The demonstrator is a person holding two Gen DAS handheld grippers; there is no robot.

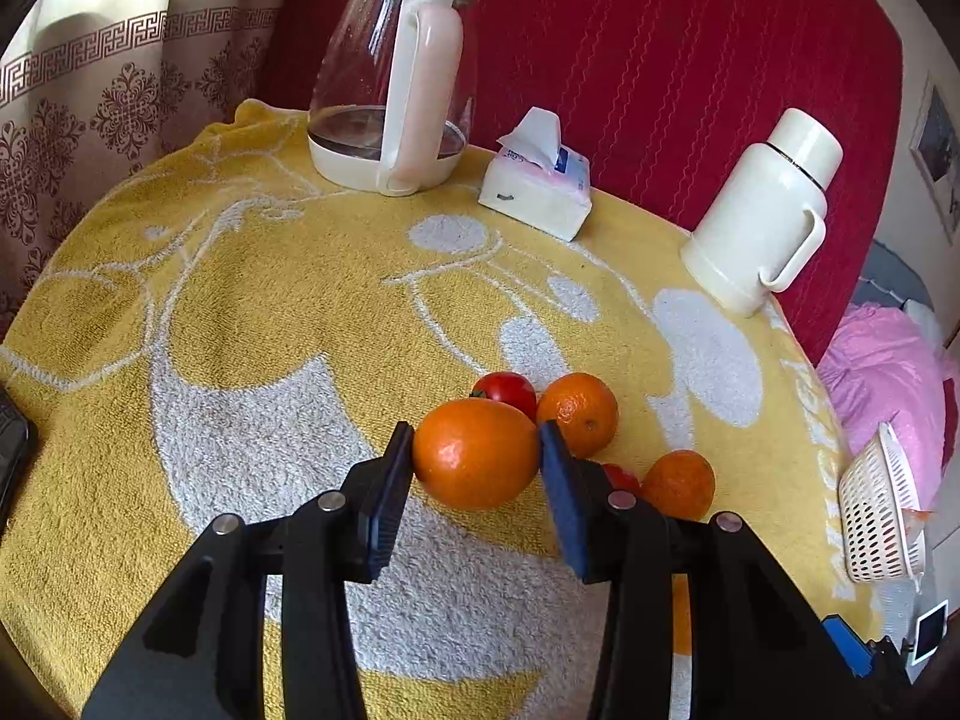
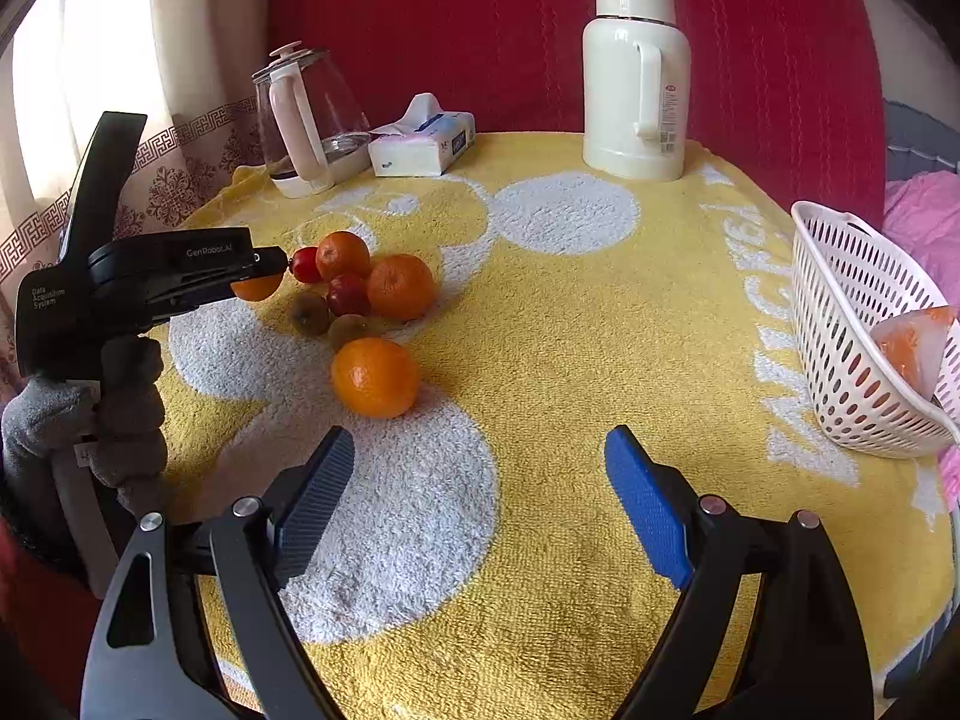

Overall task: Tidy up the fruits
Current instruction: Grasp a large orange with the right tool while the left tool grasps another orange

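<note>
Fruits lie clustered on the yellow-and-white terry towel (image 2: 576,312) that covers the tabletop, well to the left of the white perforated plastic basket (image 2: 852,348) standing at the towel's right edge. Taking that basket as the landmark, the nearest fruit to it is a round orange (image 2: 401,287), with a second round orange (image 2: 375,377) lower and closer to the right wrist camera. Farther from the basket sit a smaller orange (image 2: 342,254), a dark red plum-like fruit (image 2: 348,294), a small red tomato (image 2: 306,264), and two brown kiwis (image 2: 310,313) (image 2: 350,330), all touching or just beside one another.

At the far edge of the cluster from the basket, the left hand-held gripper (image 1: 477,453) has its blue pads pressed on either side of a large glossy orange (image 1: 476,453), clamped on it. The right hand-held gripper (image 2: 480,468) hovers above bare towel between the cluster and the basket, its blue pads (image 2: 645,510) spread wide with nothing between them.

Something orange wrapped in pale plastic (image 2: 915,345) rests inside the basket. Beyond the basket, along the red fabric backdrop (image 2: 510,24), stand a cream thermos flask with a handle (image 2: 636,69), a soft tissue pack (image 2: 420,144) and a glass kettle with a pink handle (image 2: 309,120).
</note>
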